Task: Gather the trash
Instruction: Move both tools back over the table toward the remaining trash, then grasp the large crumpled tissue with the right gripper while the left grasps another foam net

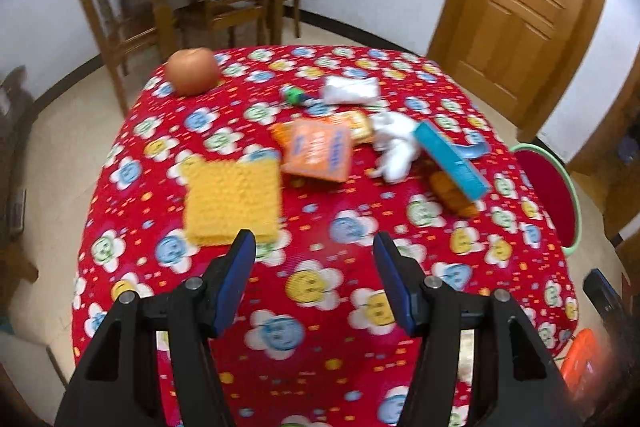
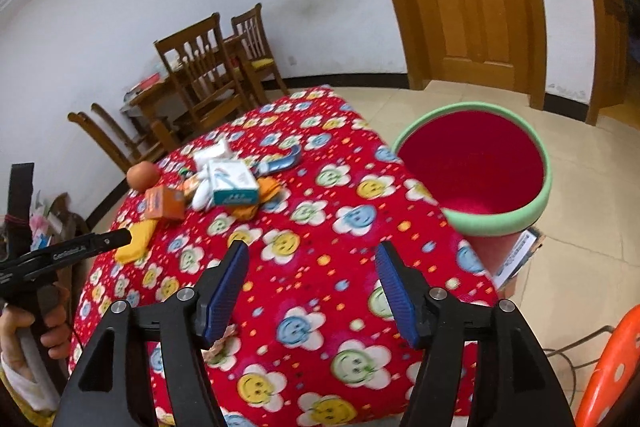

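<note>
Two handheld grippers are hovering over a table (image 1: 320,287) draped in a red smiley-flower cloth, with the trash not yet touched. The left gripper (image 1: 314,247) is standing with its blue pads spread and nothing between them; the right gripper (image 2: 312,259) is likewise spread and empty.

The litter is lying in one cluster ahead of both sets of fingers: an orange packet (image 1: 318,155), a crumpled white tissue (image 1: 394,147), a teal box (image 1: 452,163) tilted over an orange wrapper (image 1: 454,197), and a folded white wad (image 1: 352,90) farther back. From the left fingers the cluster is sitting beyond the tips and slightly right; the packet is the nearest piece. A yellow cloth (image 1: 232,199) is lying just beyond the left finger, and a round orange fruit (image 1: 193,71) is resting at the far left corner; neither looks like trash.

From the right fingers the same pile is sitting far ahead and to the left, while the red bin (image 2: 500,223) with its green rim is standing just beyond the right finger, off the table's edge.

Judging by this, the left gripper is nearer the litter and the right nearer the bin. The teal box's long axis is running diagonally, from far left to near right of the left fingers, so a grasp across its narrow side would likely need a wrist turn.
</note>
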Available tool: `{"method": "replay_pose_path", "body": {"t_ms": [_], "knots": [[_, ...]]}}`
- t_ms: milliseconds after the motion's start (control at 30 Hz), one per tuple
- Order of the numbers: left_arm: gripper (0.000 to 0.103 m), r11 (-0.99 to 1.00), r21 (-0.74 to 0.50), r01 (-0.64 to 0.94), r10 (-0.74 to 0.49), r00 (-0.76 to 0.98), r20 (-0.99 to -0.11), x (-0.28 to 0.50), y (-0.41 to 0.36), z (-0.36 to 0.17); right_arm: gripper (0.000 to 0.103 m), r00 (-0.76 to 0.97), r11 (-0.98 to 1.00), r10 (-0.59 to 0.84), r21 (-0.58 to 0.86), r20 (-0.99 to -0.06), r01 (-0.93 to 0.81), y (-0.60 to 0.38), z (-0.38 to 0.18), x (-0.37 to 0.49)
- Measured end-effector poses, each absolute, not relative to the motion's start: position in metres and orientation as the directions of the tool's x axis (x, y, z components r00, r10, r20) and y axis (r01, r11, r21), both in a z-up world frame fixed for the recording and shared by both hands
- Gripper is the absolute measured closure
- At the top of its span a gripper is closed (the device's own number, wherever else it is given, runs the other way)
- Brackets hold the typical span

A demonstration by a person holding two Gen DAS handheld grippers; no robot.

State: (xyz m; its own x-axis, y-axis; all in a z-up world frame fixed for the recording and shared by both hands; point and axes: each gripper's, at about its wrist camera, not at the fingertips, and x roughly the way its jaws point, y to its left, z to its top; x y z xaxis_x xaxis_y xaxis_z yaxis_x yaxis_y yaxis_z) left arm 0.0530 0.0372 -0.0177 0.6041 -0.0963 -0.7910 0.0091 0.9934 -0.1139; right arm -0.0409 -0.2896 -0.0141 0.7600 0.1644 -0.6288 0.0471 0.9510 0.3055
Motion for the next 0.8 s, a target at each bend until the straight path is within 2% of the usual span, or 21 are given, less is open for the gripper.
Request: {"method": "replay_pose_path", "body": {"t_ms": [267,800], "knots": [[0.042,0.993,-0.094,-0.067,-0.035,0.602,-0.798,0.061,0.065,-0.035,0.035,0.723,0.961,0.211,0.276,-0.658,-0.029,-0.256,-0.022,-0.042],[0.042,0.983,-0.133,-0.129,-0.041,0.549,-0.835,0.102,0.101,-0.068,0.035,0.647,0.956,0.281,0.263,-0.709,-0.127,-0.208,-0.039,-0.033]]}}
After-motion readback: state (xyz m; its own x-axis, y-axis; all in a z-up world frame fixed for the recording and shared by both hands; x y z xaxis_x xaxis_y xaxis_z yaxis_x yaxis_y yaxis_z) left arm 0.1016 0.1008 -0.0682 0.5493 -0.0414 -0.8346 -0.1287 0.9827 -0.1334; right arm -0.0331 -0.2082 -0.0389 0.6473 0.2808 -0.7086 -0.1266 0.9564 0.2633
